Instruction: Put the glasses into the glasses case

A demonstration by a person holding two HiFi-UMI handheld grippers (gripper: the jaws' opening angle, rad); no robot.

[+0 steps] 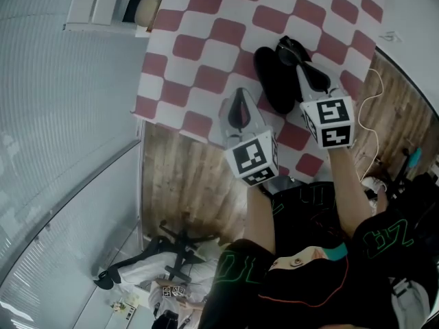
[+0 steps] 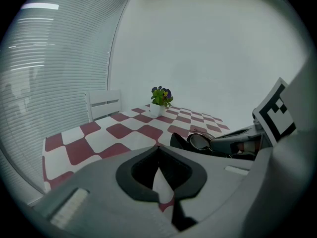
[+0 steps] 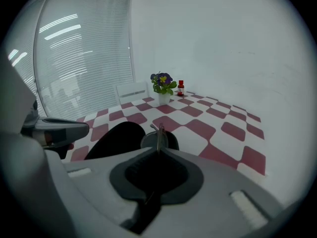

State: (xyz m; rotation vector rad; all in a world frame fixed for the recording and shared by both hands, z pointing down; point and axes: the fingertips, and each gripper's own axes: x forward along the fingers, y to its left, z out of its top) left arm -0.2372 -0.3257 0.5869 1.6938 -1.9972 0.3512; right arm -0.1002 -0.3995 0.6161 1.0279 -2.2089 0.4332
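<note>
Right gripper [image 3: 159, 146] pinches the glasses [image 3: 148, 141] just beside the glasses case [image 3: 116, 138] (left gripper [image 2: 158, 150] pressed together, empty).

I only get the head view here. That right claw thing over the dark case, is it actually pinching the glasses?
Observer: Yes. The right gripper view shows the right gripper with its jaws closed on a thin part of the glasses.
Operator: And the left claw?
Observer: The left gripper has its jaws together with nothing between them; its view shows only the checked tablecloth beyond.
Operator: Anything else on the table?
Observer: A potted flower and a small red bottle stand at the far end.
</note>
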